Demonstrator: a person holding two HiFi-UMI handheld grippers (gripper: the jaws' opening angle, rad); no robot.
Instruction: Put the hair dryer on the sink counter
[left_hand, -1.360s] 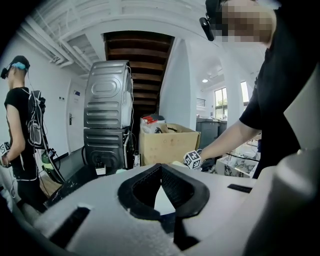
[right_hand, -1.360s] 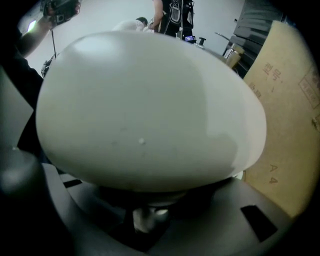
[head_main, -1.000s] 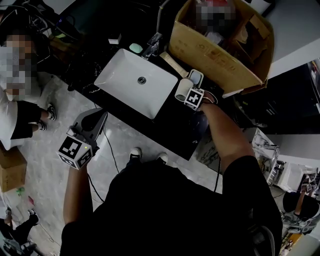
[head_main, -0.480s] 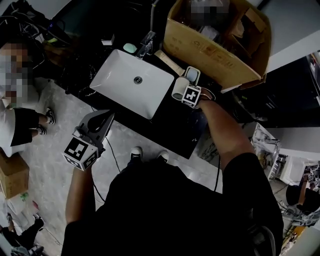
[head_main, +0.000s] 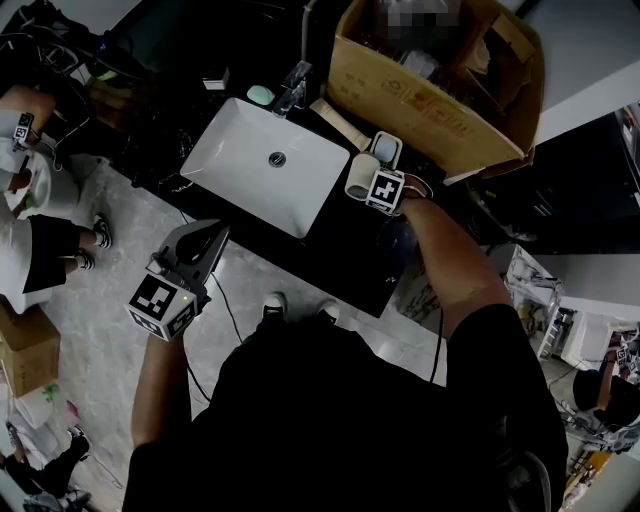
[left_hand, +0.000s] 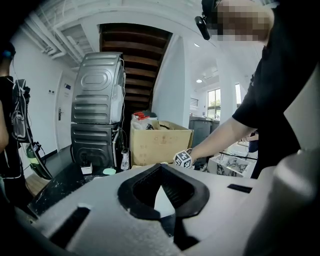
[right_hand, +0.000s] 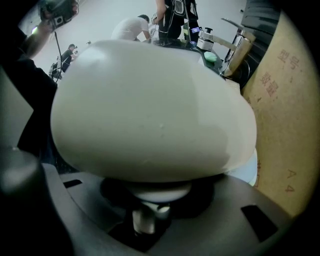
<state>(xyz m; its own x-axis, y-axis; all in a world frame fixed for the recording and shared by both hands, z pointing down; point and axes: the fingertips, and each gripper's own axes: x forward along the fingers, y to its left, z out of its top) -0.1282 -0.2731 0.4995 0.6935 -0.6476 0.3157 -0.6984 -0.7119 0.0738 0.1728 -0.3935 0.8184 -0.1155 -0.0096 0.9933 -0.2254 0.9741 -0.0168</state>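
Observation:
The white hair dryer (head_main: 360, 176) hangs just above the black sink counter (head_main: 340, 250), right of the white basin (head_main: 240, 170). My right gripper (head_main: 378, 172) points straight down and is shut on it. In the right gripper view the dryer's rounded body (right_hand: 150, 105) fills the picture and hides the tips of that gripper (right_hand: 150, 197). My left gripper (head_main: 205, 245) is over the floor in front of the counter, shut, with nothing in it. In its own view the left gripper (left_hand: 161, 172) faces the counter, and the right gripper's marker cube (left_hand: 183, 159) shows beyond.
A large cardboard box (head_main: 420, 100) stands on the counter right behind the dryer. A faucet (head_main: 293, 85) and a green soap (head_main: 260, 96) sit behind the basin. A person (head_main: 30, 230) crouches on the floor at left. Stacked machines (left_hand: 97, 110) stand beyond the counter.
My left gripper has drifted a little toward the counter. The right gripper and the dryer have stayed where they were. The person at left has shifted.

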